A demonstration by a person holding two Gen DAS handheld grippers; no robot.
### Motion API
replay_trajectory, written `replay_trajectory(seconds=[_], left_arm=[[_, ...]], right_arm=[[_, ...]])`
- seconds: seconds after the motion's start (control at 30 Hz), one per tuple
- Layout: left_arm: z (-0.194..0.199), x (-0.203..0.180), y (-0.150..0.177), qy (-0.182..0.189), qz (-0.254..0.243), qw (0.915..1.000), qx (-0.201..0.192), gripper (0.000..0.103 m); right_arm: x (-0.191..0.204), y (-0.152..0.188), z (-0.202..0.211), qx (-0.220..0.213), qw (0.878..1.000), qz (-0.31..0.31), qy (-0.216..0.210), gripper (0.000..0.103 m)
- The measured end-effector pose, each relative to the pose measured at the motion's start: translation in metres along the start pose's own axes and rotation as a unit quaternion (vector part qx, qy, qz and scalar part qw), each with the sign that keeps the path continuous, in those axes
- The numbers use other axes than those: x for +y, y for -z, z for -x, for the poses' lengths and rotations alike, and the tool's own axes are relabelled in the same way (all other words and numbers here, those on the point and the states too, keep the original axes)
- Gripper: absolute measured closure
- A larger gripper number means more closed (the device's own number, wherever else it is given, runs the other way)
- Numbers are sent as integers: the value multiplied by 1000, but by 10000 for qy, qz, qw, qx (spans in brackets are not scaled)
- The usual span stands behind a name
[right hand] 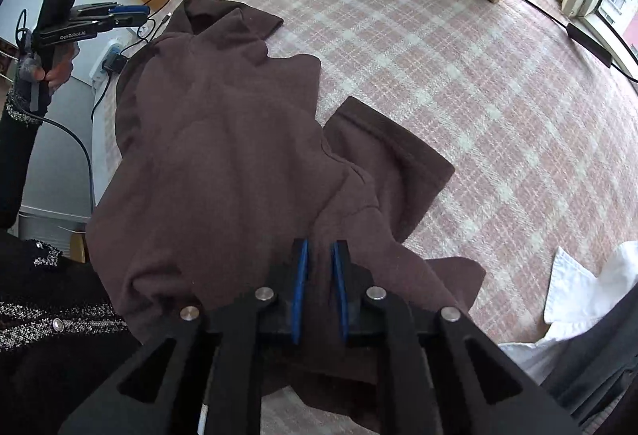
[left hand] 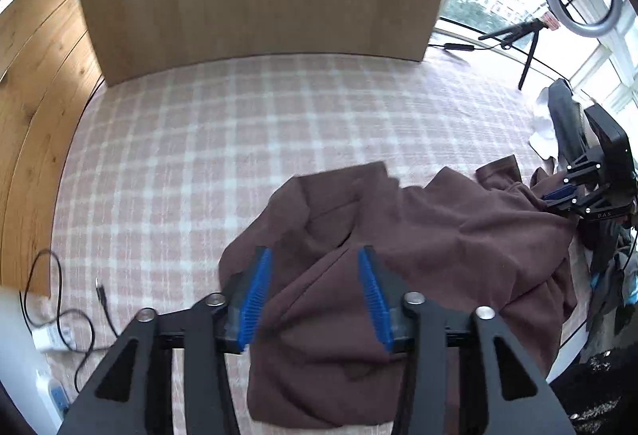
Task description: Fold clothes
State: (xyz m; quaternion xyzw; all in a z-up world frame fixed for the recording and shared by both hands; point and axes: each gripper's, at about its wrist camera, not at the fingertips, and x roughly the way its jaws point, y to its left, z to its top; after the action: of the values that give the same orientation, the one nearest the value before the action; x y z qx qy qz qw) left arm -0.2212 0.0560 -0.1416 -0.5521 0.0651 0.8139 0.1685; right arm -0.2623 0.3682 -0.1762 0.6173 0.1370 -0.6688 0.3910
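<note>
Blue pads of the left hand-held gripper stand wide apart over the brown garment, holding nothing. Right hand-held gripper is nearly closed with a fold of cloth between its pads; grip probable. Garment lies rumpled on the checked bed. Judged soft, limp, light; best taken at hem or sleeve edges.

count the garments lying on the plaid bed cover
3: a brown garment in the middle, a white shirt and a dark grey garment at the edge; others may be hidden.
</note>
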Motion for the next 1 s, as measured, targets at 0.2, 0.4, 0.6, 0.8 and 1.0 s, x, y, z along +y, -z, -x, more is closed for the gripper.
replay_trajectory(seconds=[0.2,0.4,0.6,0.8,1.0], left_arm=[[-76,-49,-41,254,-602,9957,662,50],[-84,-61,-35,381,-666,9950,641,98],[-20,-54,-45,377,-661,9969,-174,98],[20,-55,-65,311,-801,9936,-726,98],[-10,-46,-88,-74,-817,9951,-550,85]], right_arm=[[-6,4,17,-277,9993,-193,162,74],[-22,11,37,-597,9975,-320,203,62],[-39,5,2,-204,9981,-566,-129,55],[-19,0,16,-535,9980,-275,202,98],[-13,5,88,-1535,9794,-345,1263,96]])
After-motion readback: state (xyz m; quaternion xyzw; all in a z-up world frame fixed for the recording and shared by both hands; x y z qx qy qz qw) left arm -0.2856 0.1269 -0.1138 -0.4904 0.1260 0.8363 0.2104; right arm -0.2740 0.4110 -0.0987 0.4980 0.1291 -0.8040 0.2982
